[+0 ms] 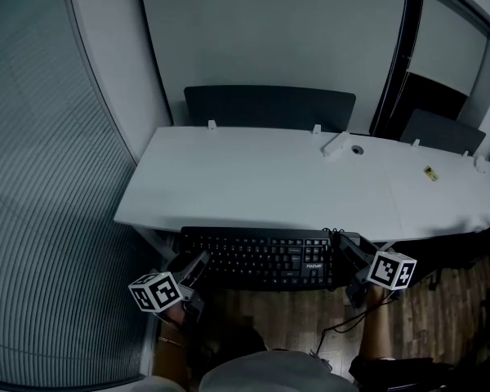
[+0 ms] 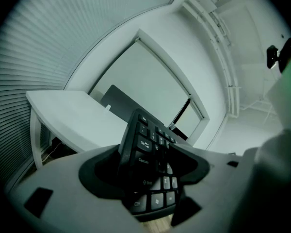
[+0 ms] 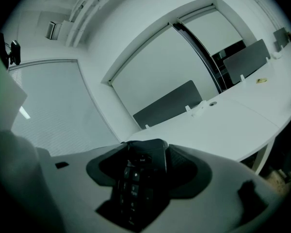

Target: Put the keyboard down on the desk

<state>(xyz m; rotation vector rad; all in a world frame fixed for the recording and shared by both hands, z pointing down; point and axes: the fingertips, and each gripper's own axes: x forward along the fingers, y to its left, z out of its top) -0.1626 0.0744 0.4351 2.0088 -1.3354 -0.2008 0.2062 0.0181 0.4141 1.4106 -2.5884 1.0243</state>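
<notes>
Both grippers are on the keyboard (image 1: 265,257) right now, one at each end. The left gripper (image 1: 198,261) has its jaws pinching the left end, and the right gripper (image 1: 343,248) has its jaws clamped on the right end. The keyboard is in the air, lying level, on the near side of the white counter (image 1: 253,178) and just short of its near edge, so it is not down yet.

Watch that near edge. If the keyboard goes forward too low, its far side could knock the counter lip and twist in the jaws. The cable (image 1: 343,325) hangs off the right end toward the floor and could snag or drag. If one end is let go first, the other end drops.

Only the head view shows the whole keyboard and the gap to the counter. Only the gripper views show the keys sitting right between each pair of jaws.
</notes>
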